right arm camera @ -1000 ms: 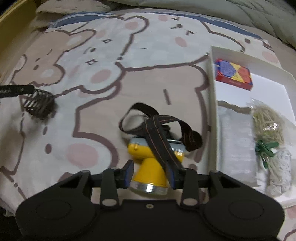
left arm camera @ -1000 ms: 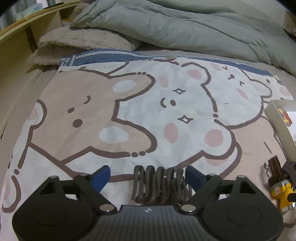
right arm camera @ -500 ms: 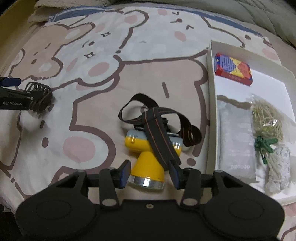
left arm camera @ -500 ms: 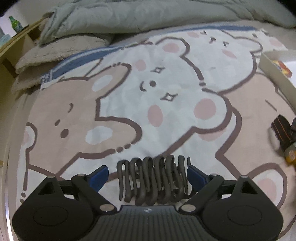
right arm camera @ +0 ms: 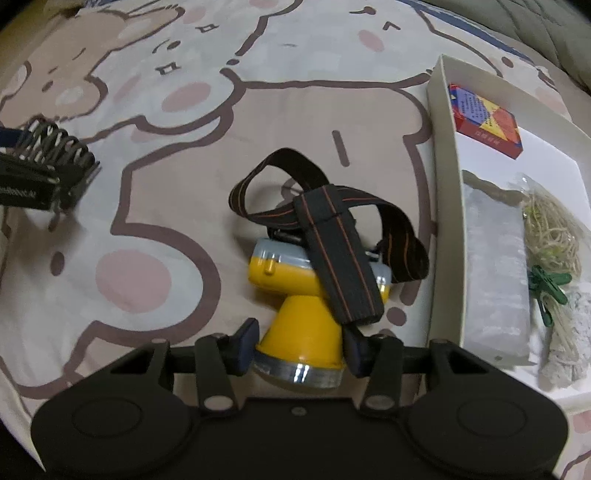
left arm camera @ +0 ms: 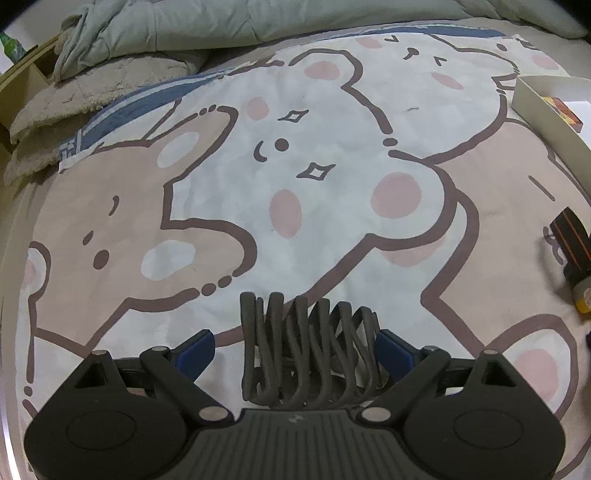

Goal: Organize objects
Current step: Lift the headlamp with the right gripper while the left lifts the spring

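A dark grey wire coil rack sits between the blue pads of my left gripper, which is open around it; it also shows at the left of the right wrist view. A yellow headlamp with a black strap lies on the bear-print blanket. My right gripper has its fingers on either side of the lamp's cone, touching or nearly touching. A white tray stands to the right.
The tray holds a red card box, a clear plastic pack, a bundle of rubber bands, a green clip and a white bundle. A grey duvet lies piled at the back; a wooden edge is at far left.
My left gripper has lifted and swung with the coil rack, so the blanket has shifted in its view. My right gripper has moved forward around the headlamp's cone.
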Available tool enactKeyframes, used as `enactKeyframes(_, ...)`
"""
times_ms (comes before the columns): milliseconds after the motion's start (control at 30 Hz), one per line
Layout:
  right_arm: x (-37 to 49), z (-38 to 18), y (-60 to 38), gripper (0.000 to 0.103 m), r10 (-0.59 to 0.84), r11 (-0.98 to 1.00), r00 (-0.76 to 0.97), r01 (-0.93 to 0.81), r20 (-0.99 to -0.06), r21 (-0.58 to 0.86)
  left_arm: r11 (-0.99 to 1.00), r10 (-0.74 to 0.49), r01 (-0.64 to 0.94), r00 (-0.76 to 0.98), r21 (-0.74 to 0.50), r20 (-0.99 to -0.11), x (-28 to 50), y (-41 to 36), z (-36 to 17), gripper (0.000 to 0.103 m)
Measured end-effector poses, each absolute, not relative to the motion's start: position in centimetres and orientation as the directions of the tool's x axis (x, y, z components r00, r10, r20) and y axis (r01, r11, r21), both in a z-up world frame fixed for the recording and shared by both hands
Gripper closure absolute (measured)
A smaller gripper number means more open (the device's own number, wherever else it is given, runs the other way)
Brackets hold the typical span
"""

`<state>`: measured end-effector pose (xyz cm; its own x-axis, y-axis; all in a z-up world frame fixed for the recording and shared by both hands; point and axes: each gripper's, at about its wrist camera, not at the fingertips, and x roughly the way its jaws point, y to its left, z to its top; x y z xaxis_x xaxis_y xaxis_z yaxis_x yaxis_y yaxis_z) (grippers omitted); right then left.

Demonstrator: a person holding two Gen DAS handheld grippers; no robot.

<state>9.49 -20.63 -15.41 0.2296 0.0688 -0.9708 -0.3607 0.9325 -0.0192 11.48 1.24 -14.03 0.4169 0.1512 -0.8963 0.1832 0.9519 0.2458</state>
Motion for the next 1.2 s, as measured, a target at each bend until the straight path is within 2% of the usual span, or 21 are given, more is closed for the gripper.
enactKeyframes(233, 9.9, -15.6, -20.3, 0.054, 0.060, 0.930, 0.225, -0.366, -0.973, -0.027, 0.956, 0.113, 0.205, 0.397, 0.208, -0.911, 11.5, 1.2, -13.8, 0.004)
enactKeyframes(500, 10.0, -15.8, -20.2, 0.054, 0.054, 0.929, 0.224, -0.368, -0.973, -0.033, 0.914, 0.205, 0.242, 0.417, 0.326, -0.885, 11.3, 0.3, -14.1, 0.002)
enactKeyframes(767, 9.9, -15.8, -20.0, 0.054, 0.053, 0.928, 0.223, -0.370, -0.973, -0.034, 0.916, 0.238, 0.212, 0.398, 0.342, -0.886, 11.9, 0.7, -14.7, 0.002)
enactKeyframes(900, 10.1, -15.6, -20.5, 0.054, 0.071, 0.942, 0.228, -0.334, -0.971, -0.009, 0.926, 0.229, 0.192, 0.399, 0.326, -0.888, 12.1, 1.2, -14.7, 0.008)
enactKeyframes(1200, 9.8, -14.8, -20.8, 0.055, 0.116, 0.940, 0.287, -0.342, -0.951, 0.011, 0.951, 0.193, 0.143, 0.422, 0.276, -0.886, 12.2, 2.1, -13.8, 0.010)
